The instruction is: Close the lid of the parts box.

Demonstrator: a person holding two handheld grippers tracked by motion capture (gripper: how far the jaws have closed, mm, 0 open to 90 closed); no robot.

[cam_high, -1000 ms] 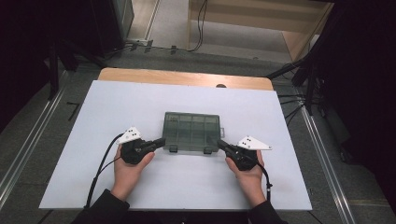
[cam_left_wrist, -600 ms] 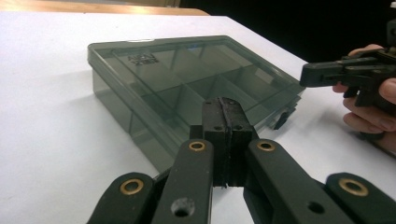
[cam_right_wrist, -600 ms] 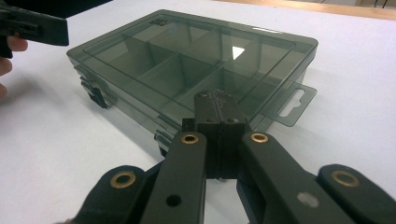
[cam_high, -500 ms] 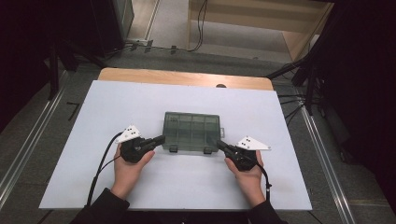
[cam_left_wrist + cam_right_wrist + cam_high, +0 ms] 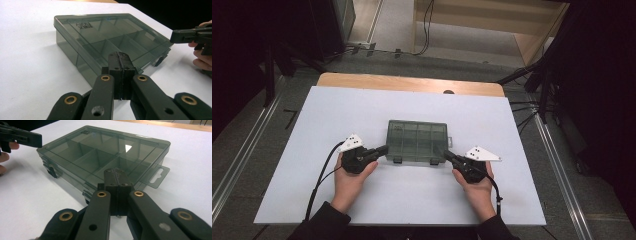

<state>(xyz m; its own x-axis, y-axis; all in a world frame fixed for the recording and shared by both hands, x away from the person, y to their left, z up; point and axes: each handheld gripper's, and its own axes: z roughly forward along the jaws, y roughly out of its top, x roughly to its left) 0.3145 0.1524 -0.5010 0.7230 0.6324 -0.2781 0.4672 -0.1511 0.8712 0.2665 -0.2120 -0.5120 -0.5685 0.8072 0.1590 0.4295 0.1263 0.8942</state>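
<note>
Nothing has shifted since the earlier frames: both hands and the box sit where they were. On the large white table sheet (image 5: 412,200) that covers a wooden tabletop (image 5: 412,82), the smoky grey, see-through plastic organiser box (image 5: 417,141) lies flat near the middle, lid shut, its inner dividers showing through and every compartment looking empty. The left gripper (image 5: 383,149) points at the box's near left corner and the right gripper (image 5: 446,155) at its near right corner, each tip just beside or touching the front edge; which, I cannot tell. Both pairs of jaws are pressed together with nothing between them, as the gripper views show (image 5: 120,60) (image 5: 116,176). The box looks light, stiff and smooth, so it would likely slide on the sheet under a push and could slip from a pinch on its glossy walls. Better holds seem to be the two dark front latches (image 5: 52,171) or the thin hanging tab (image 5: 156,176) at the side, which may flex.
</note>
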